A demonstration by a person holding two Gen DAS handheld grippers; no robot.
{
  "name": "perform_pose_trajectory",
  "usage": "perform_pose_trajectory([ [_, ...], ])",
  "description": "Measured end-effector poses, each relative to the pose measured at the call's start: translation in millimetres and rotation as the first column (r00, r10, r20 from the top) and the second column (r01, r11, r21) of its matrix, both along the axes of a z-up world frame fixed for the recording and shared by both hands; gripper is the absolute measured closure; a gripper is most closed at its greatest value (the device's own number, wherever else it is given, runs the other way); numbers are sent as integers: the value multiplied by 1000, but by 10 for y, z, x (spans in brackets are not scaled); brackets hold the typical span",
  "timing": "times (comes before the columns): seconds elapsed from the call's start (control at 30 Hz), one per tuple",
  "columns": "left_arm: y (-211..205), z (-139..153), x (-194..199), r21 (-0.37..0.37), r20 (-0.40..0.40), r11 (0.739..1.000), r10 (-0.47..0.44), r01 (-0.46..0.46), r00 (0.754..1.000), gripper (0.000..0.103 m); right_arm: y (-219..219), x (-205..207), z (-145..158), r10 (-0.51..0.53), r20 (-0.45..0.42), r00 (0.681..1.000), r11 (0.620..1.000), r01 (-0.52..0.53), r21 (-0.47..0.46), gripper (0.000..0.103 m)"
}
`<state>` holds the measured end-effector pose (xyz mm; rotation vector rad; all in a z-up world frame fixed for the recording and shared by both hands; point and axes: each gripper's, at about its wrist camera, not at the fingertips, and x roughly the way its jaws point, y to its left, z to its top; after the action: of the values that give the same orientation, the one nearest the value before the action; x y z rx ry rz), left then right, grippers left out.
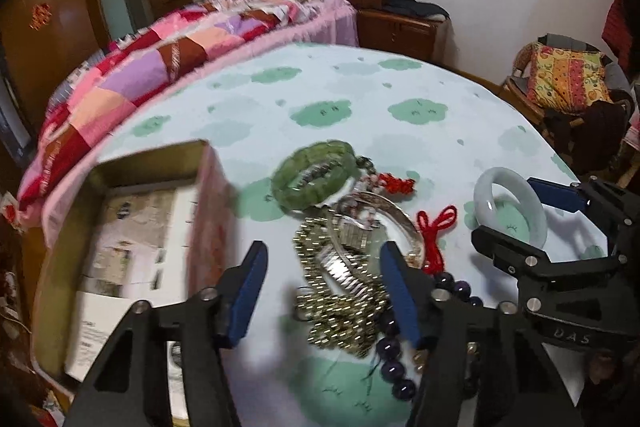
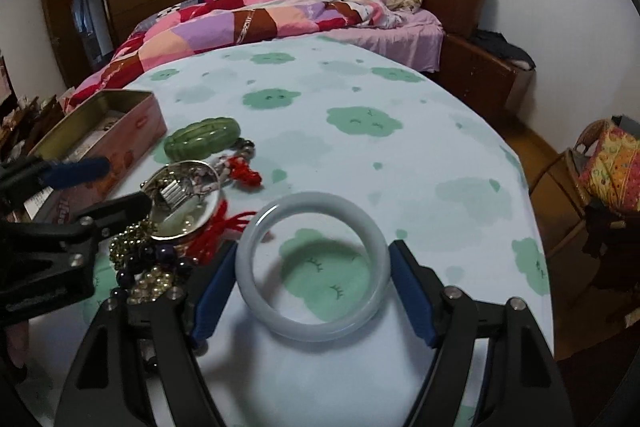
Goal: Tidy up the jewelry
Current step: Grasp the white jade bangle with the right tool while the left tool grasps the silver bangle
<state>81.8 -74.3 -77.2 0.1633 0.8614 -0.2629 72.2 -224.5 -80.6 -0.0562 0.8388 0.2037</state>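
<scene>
Pale jade bangle (image 2: 312, 267) lies gripped between right tool (image 2: 312, 291) pads.

From my left wrist view the tin box (image 1: 132, 227) smears with motion blur, its near corner cut by the frame edge; I cannot read the papers inside; the purple bead string (image 1: 394, 359) slips behind the left hand-held gripper (image 1: 324, 287); the jewelry heap (image 2: 160, 251) hides its lower pieces.
</scene>
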Motion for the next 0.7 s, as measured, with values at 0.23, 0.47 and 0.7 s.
perform_pose_trajectory([
  [0.23,-51,-111,114,-25,-49,1000,-1,0,999,71,32,-13,8,8,15,1000,1000,-7,-17,26],
  [0.47,37,6,8,-81,-15,996,-25,24,1000,97,36,-23,15,8,25,1000,1000,-7,-20,26],
  [0.7,109,109,-66,-106,11,994,-20,21,1000,98,38,-29,17,4,28,1000,1000,-3,-13,26],
])
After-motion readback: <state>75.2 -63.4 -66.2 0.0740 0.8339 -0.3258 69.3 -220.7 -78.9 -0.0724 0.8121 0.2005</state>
